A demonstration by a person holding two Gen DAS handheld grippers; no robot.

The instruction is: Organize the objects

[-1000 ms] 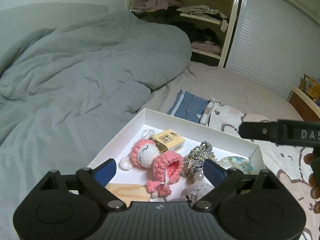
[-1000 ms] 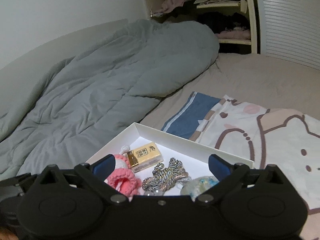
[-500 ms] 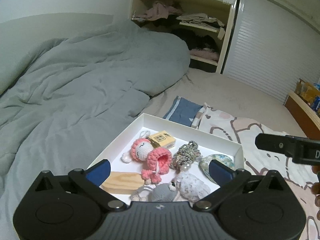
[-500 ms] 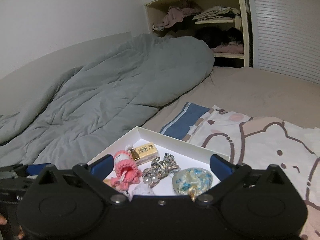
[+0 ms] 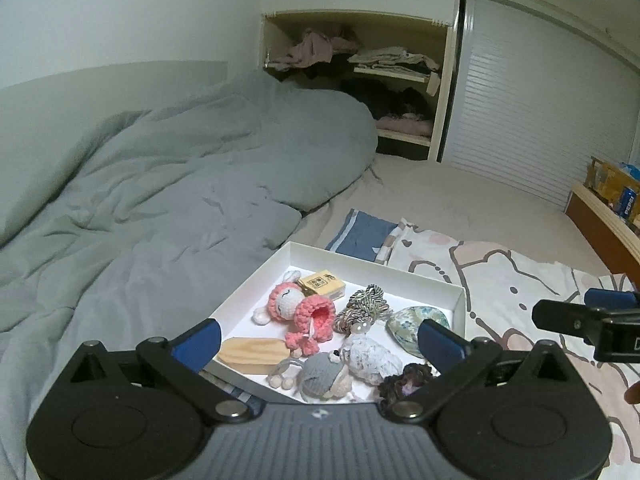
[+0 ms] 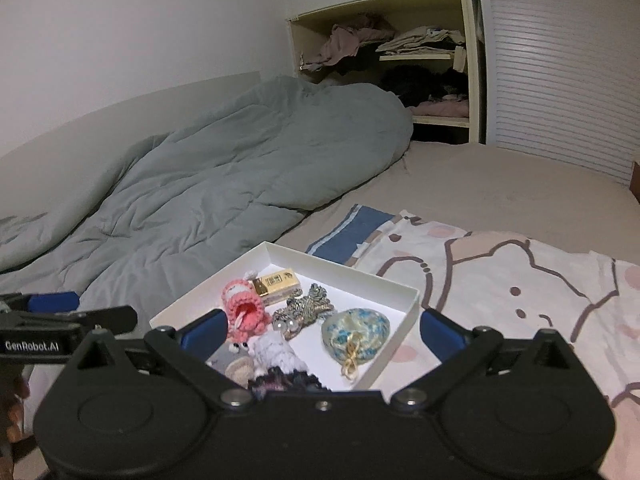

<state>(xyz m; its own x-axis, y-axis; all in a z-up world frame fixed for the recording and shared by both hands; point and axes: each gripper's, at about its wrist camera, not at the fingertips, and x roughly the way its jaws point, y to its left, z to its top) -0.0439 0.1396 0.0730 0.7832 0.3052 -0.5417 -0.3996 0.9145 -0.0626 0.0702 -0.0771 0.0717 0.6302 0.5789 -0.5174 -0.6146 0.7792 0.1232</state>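
White shallow box (image 5: 362, 263), pink crochet doll (image 5: 298, 307), wooden block (image 5: 252, 355) inside

Left claw (image 5: 320, 338) and right claw (image 6: 323, 330), both wide apart, side by side.

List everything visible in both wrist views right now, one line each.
shallow white cardboard tray: 1, white, on the bed beside the duvet
pink crocheted doll: 1, pink and white, tray middle
yellow printed small box: 1, yellow, tray far side
grey-gold braided cord bundle: 1, grey and gold, right of the doll
blue-green speckled pouch: 1, blue-green, tray right side
pale wooden block: 1, light wood, tray near-left
grey knitted plush: 1, grey, tray near edge
white fluffy plush: 1, white, beside the grey one
dark purple scrunchie: 1, dark purple, tray near-right
grey-green quilted duvet: 1, left of bed
cartoon-print pale blanket: 1, right of tray
open cream wall shelf: 1, holds clothes
left gripper: jaws open, over the tray
right gripper: jaws open, over the tray
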